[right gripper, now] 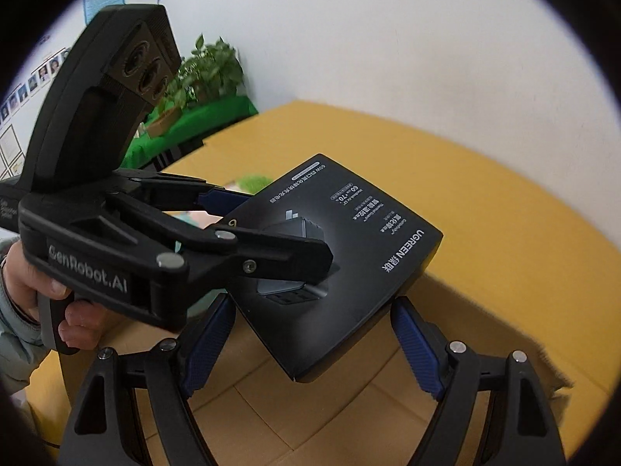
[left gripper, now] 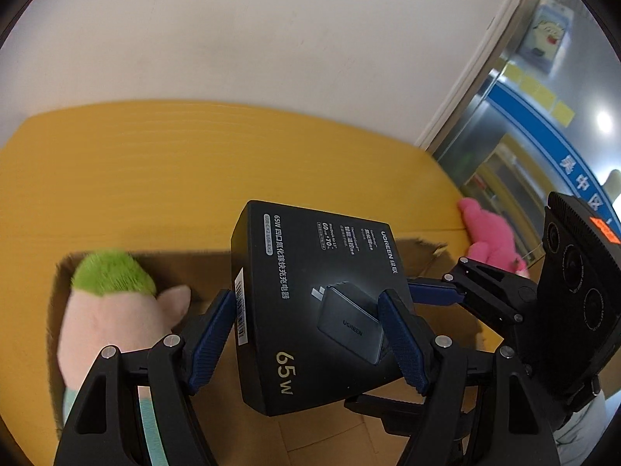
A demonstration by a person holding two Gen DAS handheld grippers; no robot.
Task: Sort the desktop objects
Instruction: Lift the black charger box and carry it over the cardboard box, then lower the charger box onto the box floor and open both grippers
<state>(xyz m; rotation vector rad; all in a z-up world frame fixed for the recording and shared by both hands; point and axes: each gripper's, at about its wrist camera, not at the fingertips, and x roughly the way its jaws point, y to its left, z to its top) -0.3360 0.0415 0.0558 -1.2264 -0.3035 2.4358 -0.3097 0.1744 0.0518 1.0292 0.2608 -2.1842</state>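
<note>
A black UGREEN charger box [left gripper: 310, 303] is clamped between the blue pads of my left gripper [left gripper: 310, 334], which holds it above an open cardboard box [left gripper: 438, 264]. In the right wrist view the charger box [right gripper: 357, 240] hangs over the cardboard box [right gripper: 446, 310], with the left gripper [right gripper: 268, 229] shut on its left side. My right gripper [right gripper: 310, 341] is open just below the charger box, its pads apart from it. A plush toy with green hair [left gripper: 112, 303] lies in the cardboard box at left.
The cardboard box rests on a yellow table [left gripper: 194, 171] against a white wall. A pink plush toy [left gripper: 493, 237] lies at the table's right edge. A green-covered stand with a plant [right gripper: 205, 89] is beyond the table.
</note>
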